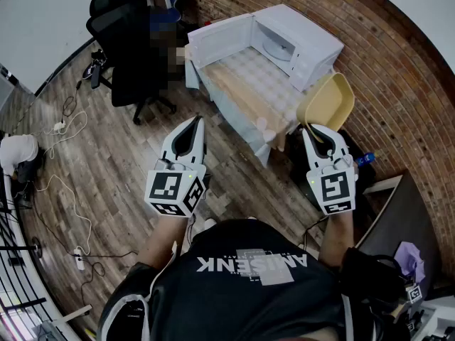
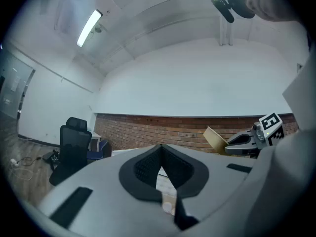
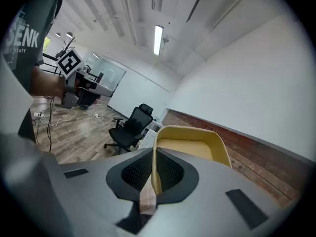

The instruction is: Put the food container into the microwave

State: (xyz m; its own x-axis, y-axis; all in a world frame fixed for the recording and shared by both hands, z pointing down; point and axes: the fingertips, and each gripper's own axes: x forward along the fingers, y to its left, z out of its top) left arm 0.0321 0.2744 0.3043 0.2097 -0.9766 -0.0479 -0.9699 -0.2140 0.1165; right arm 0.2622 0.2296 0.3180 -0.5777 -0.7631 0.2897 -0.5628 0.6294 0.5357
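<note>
Your food container (image 1: 328,101) looks smooth, matt yellow plastic; your right gripper (image 1: 311,129), matt grey plastic with ribbed black pads (image 3: 134,173). The microwave (image 1: 298,28) is glossy white, the wall (image 1: 398,84) rough brick, the floor (image 1: 121,155) grained wood.

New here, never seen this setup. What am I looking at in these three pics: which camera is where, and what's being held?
There is no robot here: a person holds a two-jaw gripper in each hand. The head view comes from a camera on the person's head, looking steeply down. The other two cameras ride on the grippers and look along their jaws. The left gripper is shut and empty. The right gripper is clamped on the side wall of a yellow food container, which it holds in the air. Ahead stands a table with a checked cloth, and on it sits a white microwave with its door open. The cubes with square markers are part of the grippers.
</note>
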